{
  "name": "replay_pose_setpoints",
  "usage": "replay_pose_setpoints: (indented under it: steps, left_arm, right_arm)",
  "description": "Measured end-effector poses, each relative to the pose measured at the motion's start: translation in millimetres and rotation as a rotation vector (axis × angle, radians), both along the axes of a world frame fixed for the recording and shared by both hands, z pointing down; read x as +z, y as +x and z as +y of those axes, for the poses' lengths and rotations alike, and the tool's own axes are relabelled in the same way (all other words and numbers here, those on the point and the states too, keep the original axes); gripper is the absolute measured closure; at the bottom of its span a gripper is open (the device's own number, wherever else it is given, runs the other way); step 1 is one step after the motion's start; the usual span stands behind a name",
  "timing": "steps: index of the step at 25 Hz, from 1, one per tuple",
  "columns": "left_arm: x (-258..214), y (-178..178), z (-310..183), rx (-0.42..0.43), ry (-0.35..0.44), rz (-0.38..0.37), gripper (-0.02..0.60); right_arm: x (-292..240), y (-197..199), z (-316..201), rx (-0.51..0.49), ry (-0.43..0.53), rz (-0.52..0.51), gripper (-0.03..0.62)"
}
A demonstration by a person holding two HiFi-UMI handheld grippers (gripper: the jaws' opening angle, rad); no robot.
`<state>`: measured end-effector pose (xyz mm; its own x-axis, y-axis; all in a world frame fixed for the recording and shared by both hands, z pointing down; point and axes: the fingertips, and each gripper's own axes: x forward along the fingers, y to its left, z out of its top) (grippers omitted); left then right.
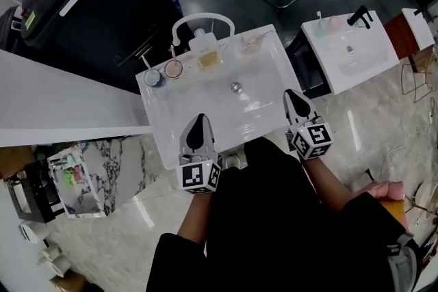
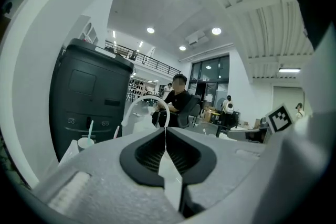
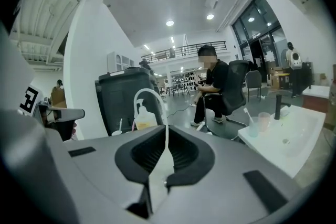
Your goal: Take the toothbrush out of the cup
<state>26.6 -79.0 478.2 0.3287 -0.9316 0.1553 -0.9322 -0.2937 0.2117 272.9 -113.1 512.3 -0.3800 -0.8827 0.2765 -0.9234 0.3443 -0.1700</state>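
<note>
A white cup [image 1: 152, 78] with a pale toothbrush [image 1: 145, 64] in it stands at the back left corner of the white sink [image 1: 205, 100]. Beside it is a clear cup [image 1: 174, 69] holding a pink toothbrush [image 1: 172, 53]. My left gripper [image 1: 199, 119] hovers over the sink's front edge, shut and empty. Over the front right corner, my right gripper [image 1: 292, 94] is also shut with nothing in it. Both are well short of the cups. The left gripper view shows its gripper [image 2: 166, 131] with pads pressed together and the cup [image 2: 85, 142] far left. The right gripper [image 3: 167, 128] looks the same.
A curved white faucet [image 1: 202, 19] and a soap bottle [image 1: 208, 51] stand at the back of the sink, with another clear cup [image 1: 250, 44] to the right. A black cabinet [image 1: 89, 3] is behind. A second sink [image 1: 349, 51] stands to the right. A seated person [image 3: 215, 86] is beyond.
</note>
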Motion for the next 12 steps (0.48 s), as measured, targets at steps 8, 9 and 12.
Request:
replay_pose_setpoints:
  steps: [8, 9, 12]
  left_arm:
    - [14.3, 34.8, -62.1, -0.033, -0.046, -0.029, 0.561]
    - [16.1, 36.9, -67.2, -0.042, -0.052, -0.034, 0.561]
    - [21.8, 39.5, -80.8, -0.075, -0.071, -0.046, 0.561]
  right_arm:
    - [42.4, 33.7, -94.0, -0.028, -0.083, -0.065, 0.567]
    - [48.5, 37.2, -105.3, -0.031, -0.093, -0.072, 0.56]
    - [68.8, 45.7, -138.7, -0.034, -0.122, -0.081, 0.543]
